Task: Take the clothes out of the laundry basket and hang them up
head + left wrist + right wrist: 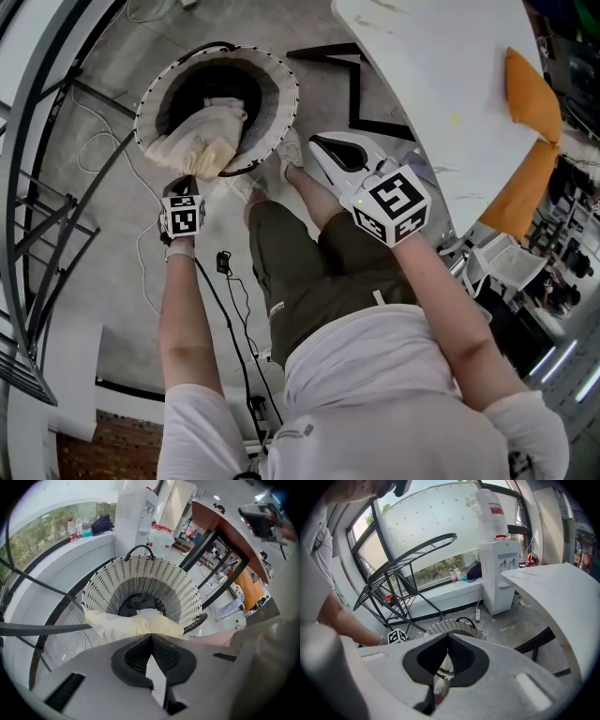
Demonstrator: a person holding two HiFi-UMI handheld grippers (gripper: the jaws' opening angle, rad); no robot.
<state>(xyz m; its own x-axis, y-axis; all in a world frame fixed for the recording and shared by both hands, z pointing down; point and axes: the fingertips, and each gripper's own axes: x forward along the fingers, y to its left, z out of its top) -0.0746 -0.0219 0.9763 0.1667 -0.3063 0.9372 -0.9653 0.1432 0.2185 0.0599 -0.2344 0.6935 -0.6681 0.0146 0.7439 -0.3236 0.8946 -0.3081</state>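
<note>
The white woven laundry basket [281,94] stands on the floor ahead of my feet. A cream garment [202,141] hangs over its near rim, and a dark garment [138,604] lies deeper inside. My left gripper [187,183] points steeply down at the cream garment's [136,623] near edge. Its jaws are shut, and the cloth meets their tips [151,635]. My right gripper [314,145] hovers to the right of the basket [454,626], shut with nothing in it [448,635].
A black metal drying rack [37,234] stands at the left. A white curved table [441,84] and orange seats [530,94] lie to the right. A water dispenser [499,573] stands beyond the basket. A black cable [234,309] trails on the floor by my legs.
</note>
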